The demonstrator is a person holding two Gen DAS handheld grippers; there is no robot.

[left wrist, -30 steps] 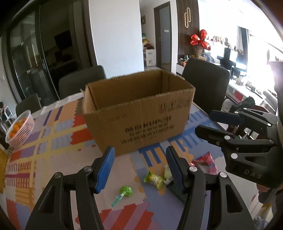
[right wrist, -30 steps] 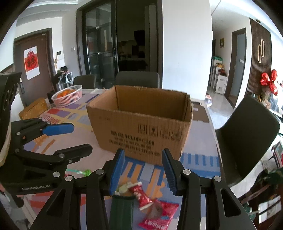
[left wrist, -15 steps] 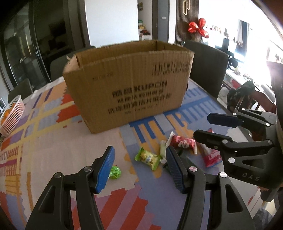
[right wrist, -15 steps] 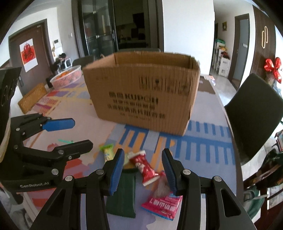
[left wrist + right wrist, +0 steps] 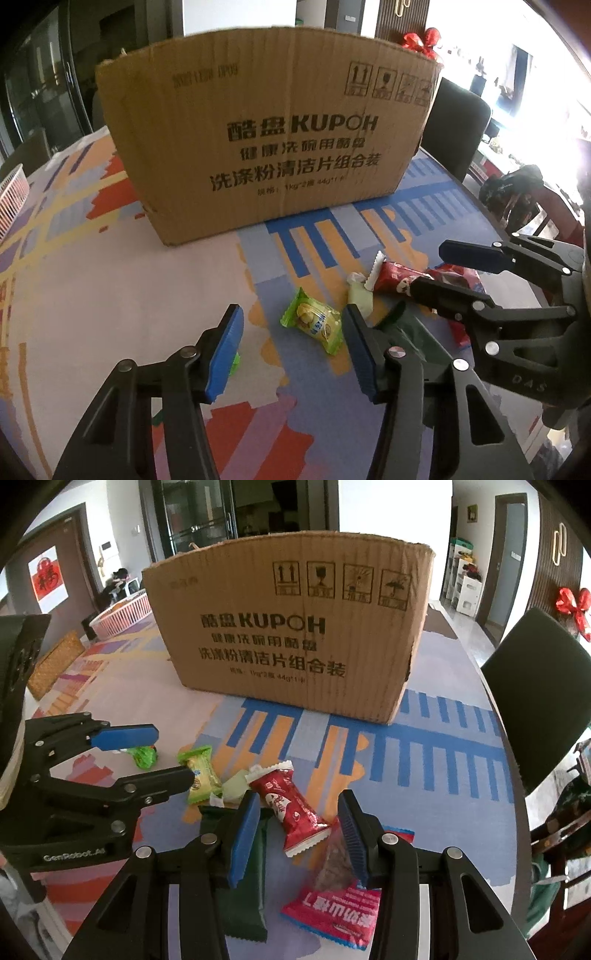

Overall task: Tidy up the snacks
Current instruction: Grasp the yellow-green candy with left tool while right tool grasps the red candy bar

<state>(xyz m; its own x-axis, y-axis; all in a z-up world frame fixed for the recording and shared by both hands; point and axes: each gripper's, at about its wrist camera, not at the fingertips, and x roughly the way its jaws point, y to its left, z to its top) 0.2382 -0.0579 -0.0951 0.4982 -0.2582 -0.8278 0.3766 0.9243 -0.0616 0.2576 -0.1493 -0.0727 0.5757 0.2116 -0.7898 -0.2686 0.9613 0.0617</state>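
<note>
Nearest us, our right gripper (image 5: 299,834) has its fingers apart over a red candy wrapper (image 5: 291,808), gripping nothing; a dark green bar (image 5: 247,893) lies at seven o'clock. Our left gripper (image 5: 291,350), fingers apart and just narrowing, hangs empty, a green-yellow candy (image 5: 314,321) at one o'clock. Beyond, at twelve o'clock on the table (image 5: 443,775), stands the cardboard box (image 5: 295,627).

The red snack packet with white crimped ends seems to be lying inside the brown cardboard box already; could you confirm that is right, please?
Not quite: the red snack packet with white crimped ends lies on the patterned tablecloth, in front of the brown cardboard box, not inside it. The right wrist view shows this.
</note>
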